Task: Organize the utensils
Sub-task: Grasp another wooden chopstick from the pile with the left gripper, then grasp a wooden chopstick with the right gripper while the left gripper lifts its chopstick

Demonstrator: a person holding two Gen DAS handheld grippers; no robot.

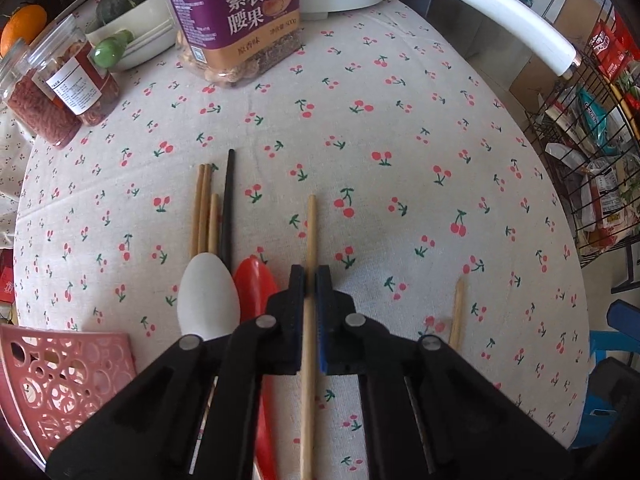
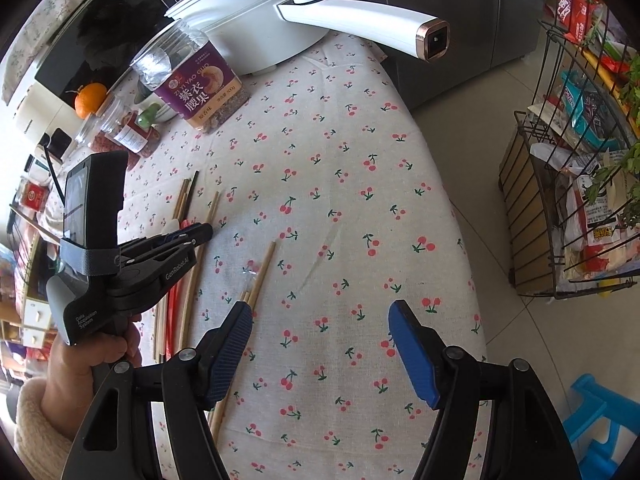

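Cherry-print tablecloth (image 1: pixel 400 128) covers the table; a nut jar (image 1: pixel 236 20), two smaller jars (image 1: pixel 60 92), a bowl (image 1: pixel 132 44) and a white pot (image 2: pixel 256 28) stand at its far end. Left gripper (image 1: pixel 311 280) points steeply down, jaws pressed together on one wooden chopstick (image 1: pixel 311 232) lying on the cloth. Just left of it lie a red spoon (image 1: pixel 254 288), a white spoon (image 1: pixel 208 296), three more wooden chopsticks (image 1: pixel 204 208) and a black chopstick (image 1: pixel 229 200). A pink basket (image 1: pixel 60 376) sits at the near left edge. Right gripper (image 2: pixel 322 312) hovers with jaws spread and nothing between them; further chopsticks (image 2: pixel 262 276) lie beside its left finger. A wire rack (image 2: pixel 560 200) stands off the table.
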